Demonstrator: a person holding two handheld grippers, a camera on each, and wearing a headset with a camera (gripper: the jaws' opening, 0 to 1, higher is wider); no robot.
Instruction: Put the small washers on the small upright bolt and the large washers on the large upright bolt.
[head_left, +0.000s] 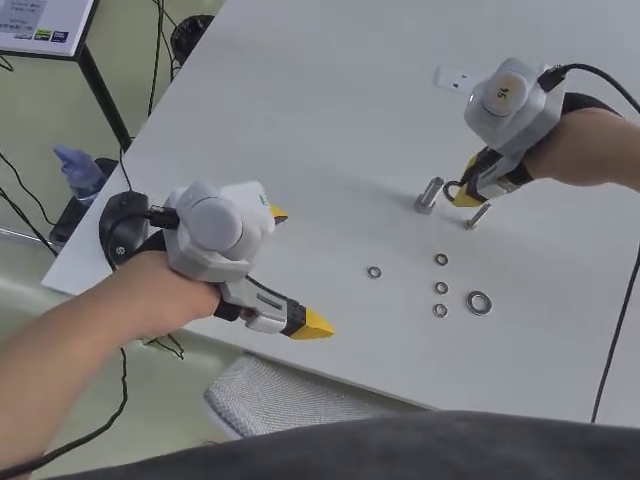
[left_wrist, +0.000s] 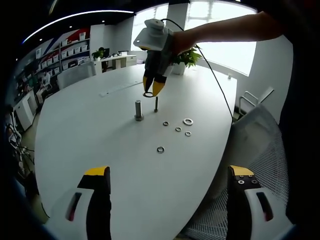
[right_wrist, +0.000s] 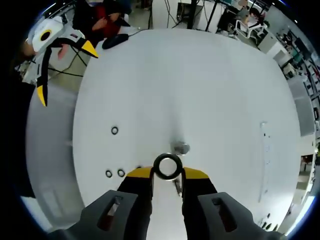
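Right gripper (right_wrist: 166, 174) pinches a large washer (right_wrist: 166, 166) near the large bolt (right_wrist: 181, 148). Left gripper (head_left: 298, 268) gapes, idle. Next, centre the washer over the bolt and release.

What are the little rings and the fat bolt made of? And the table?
The small silver ring washers look like bare metal: grey with a dull shine. The large upright grey bolt looks metal too, same gleam. The white table is smooth and matte, perhaps laminate; I can't tell.
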